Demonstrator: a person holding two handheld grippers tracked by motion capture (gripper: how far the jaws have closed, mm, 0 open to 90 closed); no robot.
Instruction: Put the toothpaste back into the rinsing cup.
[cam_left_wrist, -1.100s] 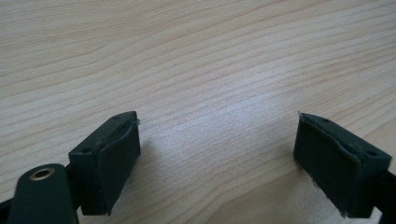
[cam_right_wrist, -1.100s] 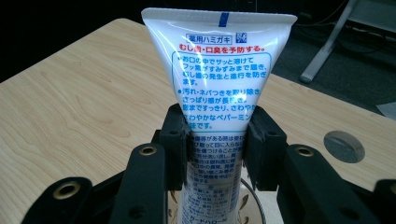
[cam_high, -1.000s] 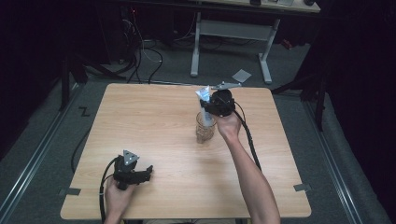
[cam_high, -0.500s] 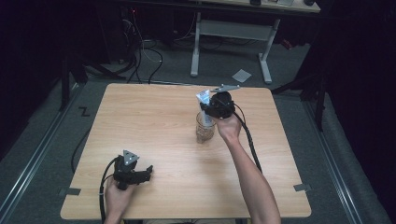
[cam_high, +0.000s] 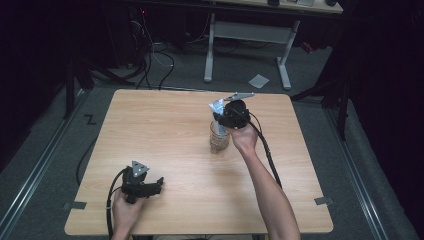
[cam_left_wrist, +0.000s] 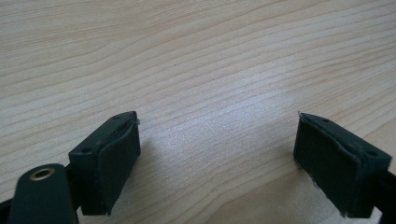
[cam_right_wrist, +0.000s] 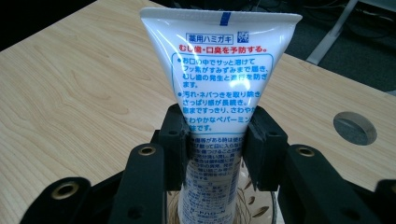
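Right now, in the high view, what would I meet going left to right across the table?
Left tool held open near the front edge → glass cup → right tool, clamped on a toothpaste tube above the cup.

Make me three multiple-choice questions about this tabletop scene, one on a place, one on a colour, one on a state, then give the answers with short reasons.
1. Where does the left gripper sit?
A. near table corner
B. above the glass
C. on the floor

2. What colour is the text band on the toothpaste tube?
A. green
B. red
C. yellow

3. How is the right gripper?
A. open, empty
B. lying on the table
C. shut on the tube

Answers: 1 A, it rests low at the table edge near the person. 2 B, a red line under the heading. 3 C, both pads press the tube above the glass.
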